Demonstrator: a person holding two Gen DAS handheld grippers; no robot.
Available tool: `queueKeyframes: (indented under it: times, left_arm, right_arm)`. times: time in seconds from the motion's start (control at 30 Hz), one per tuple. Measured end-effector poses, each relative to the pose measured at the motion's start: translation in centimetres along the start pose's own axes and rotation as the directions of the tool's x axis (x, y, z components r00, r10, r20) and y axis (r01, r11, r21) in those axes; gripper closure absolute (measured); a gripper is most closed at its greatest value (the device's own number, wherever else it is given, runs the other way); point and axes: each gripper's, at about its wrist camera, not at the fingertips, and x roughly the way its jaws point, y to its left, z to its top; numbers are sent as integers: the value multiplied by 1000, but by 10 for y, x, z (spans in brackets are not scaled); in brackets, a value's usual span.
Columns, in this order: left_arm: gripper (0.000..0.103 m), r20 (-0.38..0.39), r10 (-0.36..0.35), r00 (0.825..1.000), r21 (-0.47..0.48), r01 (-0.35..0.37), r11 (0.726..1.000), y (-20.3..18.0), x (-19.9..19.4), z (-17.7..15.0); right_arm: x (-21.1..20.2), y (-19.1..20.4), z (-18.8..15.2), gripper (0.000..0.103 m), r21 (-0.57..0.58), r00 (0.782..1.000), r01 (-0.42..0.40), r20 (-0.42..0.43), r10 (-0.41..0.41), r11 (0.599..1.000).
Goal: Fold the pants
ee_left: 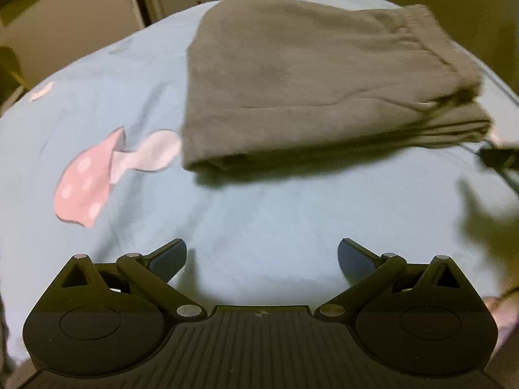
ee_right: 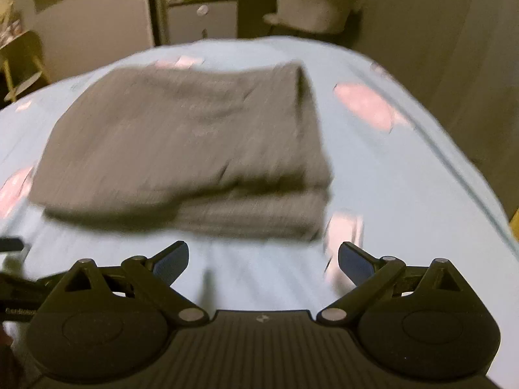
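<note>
**Pants lie folded on the bed, both claws wide and empty**

Pants (ee_left: pixel 324 90), grey and of a soft thick cloth, lie as a folded stack on a light blue bed sheet (ee_left: pixel 259 220). From the left gripper (ee_left: pixel 262 257) the stack is ahead and a little to the right, apart from the fingertips, with bare sheet between. Its jaws stand wide and nothing is between them; the blue pads (ee_left: pixel 168 259) face each other over the sheet only. To the left of this claw and further ahead, a pink mushroom print (ee_left: pixel 87 178) is on the sheet, its pale stem just beside the near left corner of the stack. At the far right of the stack the ribbed waistband (ee_left: pixel 418 16) shows on the top layer, and several layers are visible at the right edge. Right of the stack, at the edge of the left wrist view, a dark piece of the other tool (ee_left: pixel 496 157) comes in.

From the right gripper (ee_right: pixel 263 259) the pants (ee_right: pixel 181 136) are ahead and to the left, near the fingertips but not touching. This claw is also wide, with only sheet (ee_right: pixel 405 194) between the fingers. The right wrist view is blurred, so the folds are not clear. Ahead and to the right of this claw, pink prints (ee_right: pixel 366 107) lie on the sheet. Beyond the bed stands a pale chair (ee_right: pixel 311 3).
</note>
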Motion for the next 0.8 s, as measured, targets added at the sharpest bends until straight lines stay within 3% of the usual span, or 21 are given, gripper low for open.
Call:
queueKeyframes:
  times: [0.17,0.4,0.8]
  left_arm:
    - [0,40,-34,999,-35,35,999,-3,-21,-14]
    - [0,-9,6,1000,-40,-7,999,-7,-15,-22]
    - [0,-30,27,999,-67,-29,997,-2,-8,-20]
  right_arm:
    - [1,13,-18,4,12,1000,-2,-12,2,1000]
    - [-9,25,-24,4,-21,997,12,78,-10,1000]
    - [-10,30,-25,4,-53,995,1,104,4,999]
